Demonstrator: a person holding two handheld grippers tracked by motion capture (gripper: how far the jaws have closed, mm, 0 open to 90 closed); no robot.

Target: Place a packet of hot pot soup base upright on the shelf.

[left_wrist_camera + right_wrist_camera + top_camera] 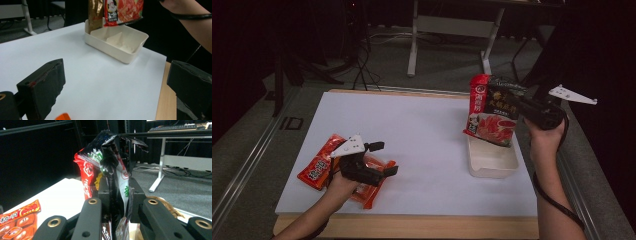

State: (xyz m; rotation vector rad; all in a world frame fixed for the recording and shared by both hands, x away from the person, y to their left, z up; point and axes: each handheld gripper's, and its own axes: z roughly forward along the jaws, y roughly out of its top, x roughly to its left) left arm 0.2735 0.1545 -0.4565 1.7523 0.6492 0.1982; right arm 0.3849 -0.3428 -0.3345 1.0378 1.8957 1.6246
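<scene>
Red-and-black packet [492, 116] pinched in right hand-held gripper [518, 106]; two orange packets [319, 165] beneath wide-open left hand-held gripper [383, 159].

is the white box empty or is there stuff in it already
Empty: the white box shows bare compartments; the packet hangs above it in the right tongs.

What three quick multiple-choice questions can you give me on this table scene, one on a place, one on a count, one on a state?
1. Where does the dark and red packet hang?
A. over the white tray
B. on the floor
C. under the table

2. How many orange packets lie by the left gripper?
A. two
B. five
C. none

3. How are the right gripper jaws?
A. shut on the packet
B. wide open
C. holding the tray

Answers: 1 A, its lower edge sits above the tray. 2 A, two lie beside that hand. 3 A, the pads pinch the packet.
</scene>
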